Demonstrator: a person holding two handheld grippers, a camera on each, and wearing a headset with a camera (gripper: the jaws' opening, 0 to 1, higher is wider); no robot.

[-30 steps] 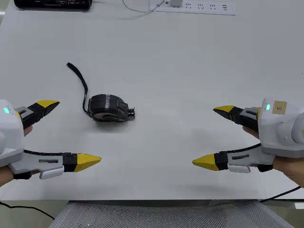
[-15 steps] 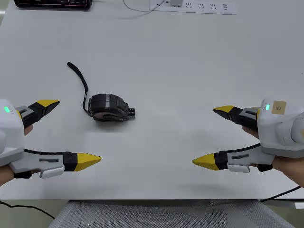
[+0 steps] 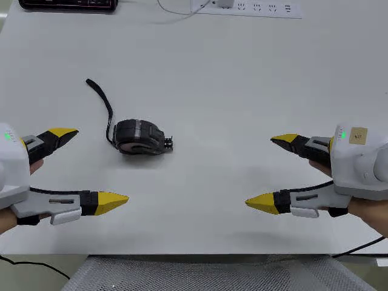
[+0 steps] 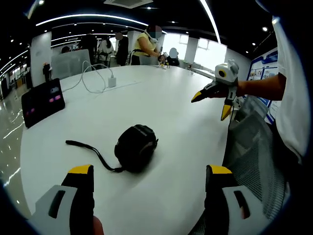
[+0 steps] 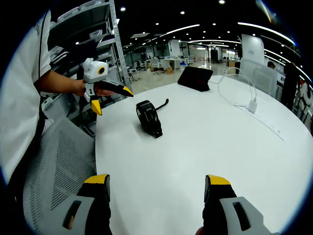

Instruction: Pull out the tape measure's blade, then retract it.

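A black tape measure (image 3: 138, 137) lies on the white table (image 3: 230, 91), its wrist strap (image 3: 102, 100) trailing up and left and its blade tip pointing right. The same tape measure (image 4: 136, 147) sits ahead of the left gripper's jaws, and it shows as the tape measure (image 5: 149, 117) in the right gripper view. My left gripper (image 3: 94, 167) is open at the table's left, a short way left of and below the tape measure. At the right, well away from it, my right gripper (image 3: 270, 171) is open. Neither holds anything.
A white power strip (image 3: 251, 8) with a cable lies at the far edge of the table, and a black device (image 3: 66, 5) sits at the far left. A mesh chair (image 3: 200, 273) is below the near edge. People stand in the background of the left gripper view.
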